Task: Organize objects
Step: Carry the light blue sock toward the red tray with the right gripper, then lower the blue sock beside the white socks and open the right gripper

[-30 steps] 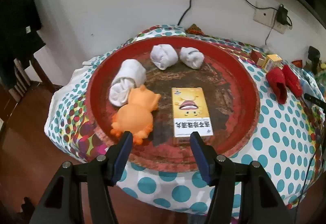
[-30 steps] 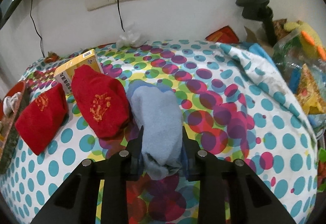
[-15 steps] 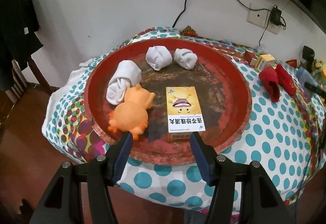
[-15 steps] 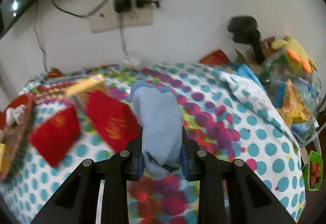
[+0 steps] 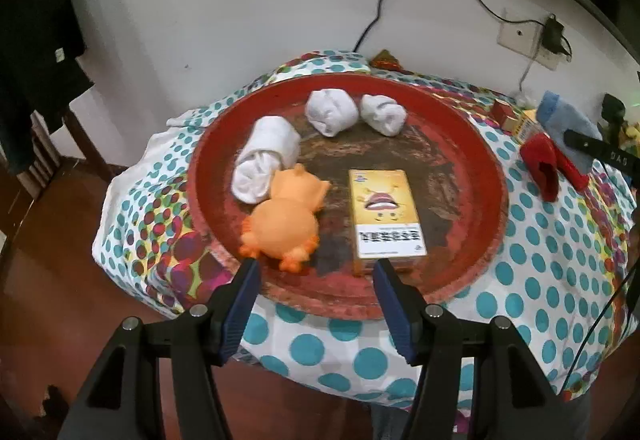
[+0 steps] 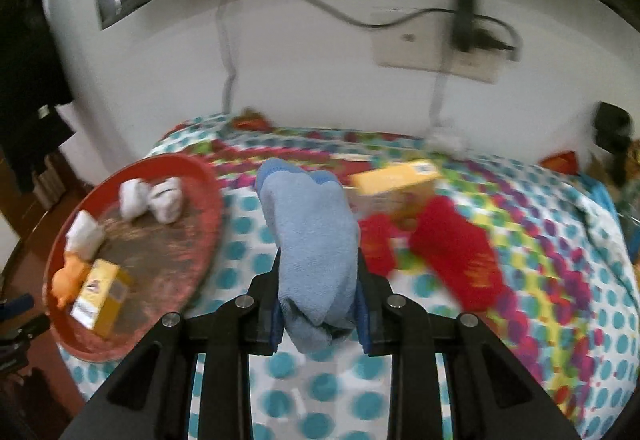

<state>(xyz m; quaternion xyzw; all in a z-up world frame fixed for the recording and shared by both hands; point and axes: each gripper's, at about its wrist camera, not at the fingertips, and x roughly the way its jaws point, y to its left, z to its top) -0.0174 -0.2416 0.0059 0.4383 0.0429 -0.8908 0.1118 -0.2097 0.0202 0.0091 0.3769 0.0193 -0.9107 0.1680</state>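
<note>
My right gripper is shut on a light blue sock, lifted clear of the polka-dot cloth; the same blue sock shows at the right edge of the left wrist view. A round red tray holds three rolled white socks, an orange rubber toy and a yellow box. My left gripper stands open at the tray's near rim with nothing between its fingers. In the right wrist view the red tray lies to the left of the held sock.
Two red socks and a second yellow box lie on the dotted tablecloth right of the tray. A wall socket with plugs and cables is behind. Wooden floor drops off left of the table.
The right gripper rose and swung left with the blue sock, bringing the red tray into its view. The left gripper stayed at the tray's near rim.
</note>
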